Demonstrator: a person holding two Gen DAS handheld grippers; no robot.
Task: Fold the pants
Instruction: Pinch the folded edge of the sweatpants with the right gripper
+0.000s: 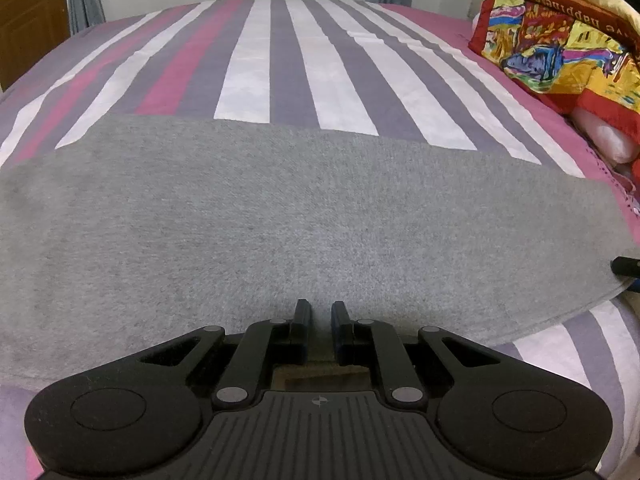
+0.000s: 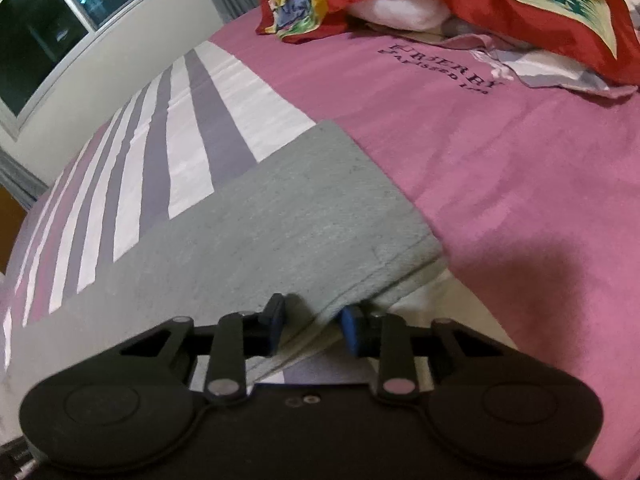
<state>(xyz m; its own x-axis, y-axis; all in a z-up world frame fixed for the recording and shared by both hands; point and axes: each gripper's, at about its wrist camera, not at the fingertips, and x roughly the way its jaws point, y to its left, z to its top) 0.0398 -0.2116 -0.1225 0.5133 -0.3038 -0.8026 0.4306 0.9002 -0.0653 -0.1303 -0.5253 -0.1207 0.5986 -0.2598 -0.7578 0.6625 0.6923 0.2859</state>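
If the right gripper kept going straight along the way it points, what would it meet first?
The right gripper already has the near edge of the flat grey knit pants between its jaws. Pushed on, it would probably run into more of that cloth, then the striped bedsheet beneath; depth is unclear.

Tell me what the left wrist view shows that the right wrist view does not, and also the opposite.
Only the left view: the left gripper, shut over the gray pants, and a wooden door.
Only the right view: the right gripper with the pants' edge between its fingers, a dark window, and printed letters on the pink sheet.
Both: the pants, the striped bedsheet and the colorful pillow.
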